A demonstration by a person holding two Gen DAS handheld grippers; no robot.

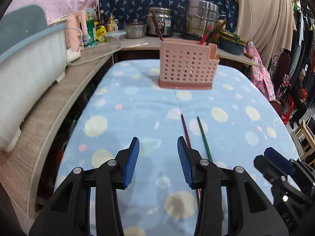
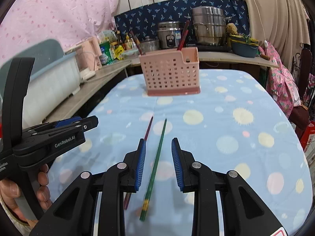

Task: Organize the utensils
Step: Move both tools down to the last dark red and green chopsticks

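A pink perforated utensil holder (image 1: 187,66) stands at the far end of the blue dotted cloth, with several chopsticks upright in it; it also shows in the right wrist view (image 2: 170,72). A dark red chopstick (image 1: 186,129) and a green chopstick (image 1: 204,137) lie side by side on the cloth. My left gripper (image 1: 158,153) is open and empty, its right finger over the red chopstick. My right gripper (image 2: 158,157) is open, with the green chopstick (image 2: 155,165) lying between its fingers and the red chopstick (image 2: 148,127) under its left finger.
A wooden counter (image 1: 59,102) runs along the left with a white and blue dish rack (image 1: 29,63). Bottles, pots and a rice cooker (image 1: 161,23) stand behind the table. The left gripper shows in the right wrist view (image 2: 59,133), the right one in the left wrist view (image 1: 279,165).
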